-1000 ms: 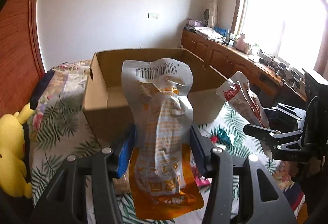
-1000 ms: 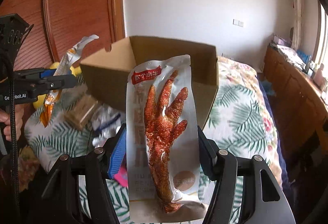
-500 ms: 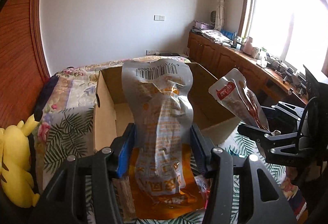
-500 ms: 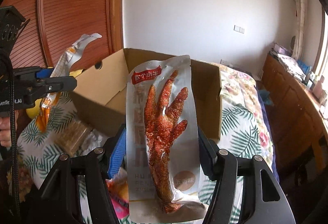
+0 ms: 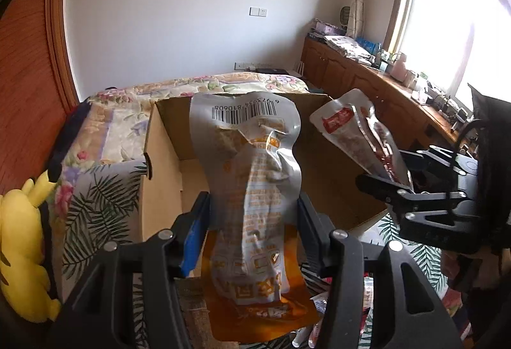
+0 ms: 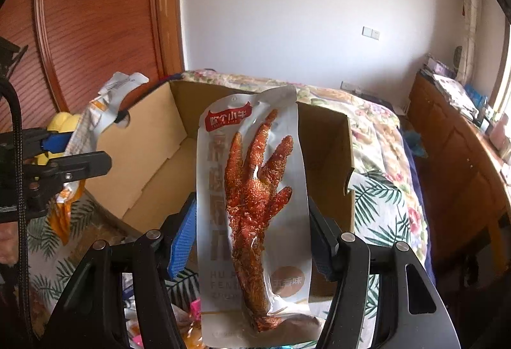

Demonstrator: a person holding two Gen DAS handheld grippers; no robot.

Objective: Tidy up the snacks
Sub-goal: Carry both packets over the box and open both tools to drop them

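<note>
Left gripper: clamped on a silver-and-orange snack pouch, pads pressing its two side edges at about mid-length. Long axis of the pouch running straight out along the fingers, barcode end pointing forward and up over the cardboard box, orange end trailing back toward the camera. Crumpled and pinched narrower around the waist.

Right gripper: closed on a chicken-foot snack pouch, pads against its long edges. Long axis likewise in line with the fingers, red-labelled top end leading, toes of the foot pointing away toward the box, heel end and a round brown label nearest the camera. Flat and upright in the grip, printed face toward the lens.

Both pouches held in the air, front ends reaching over the near rim of the open box. Seen from the left wrist, the right gripper's pouch tilted up at the right, just beside the box's right wall. Seen from the right wrist, the left gripper's pouch at the left, beside the box's left wall.

Box standing open on a bed with a leaf-and-flower cover. More snack packets loose on the cover under the grippers. Yellow plush toy at the bed's left edge.
</note>
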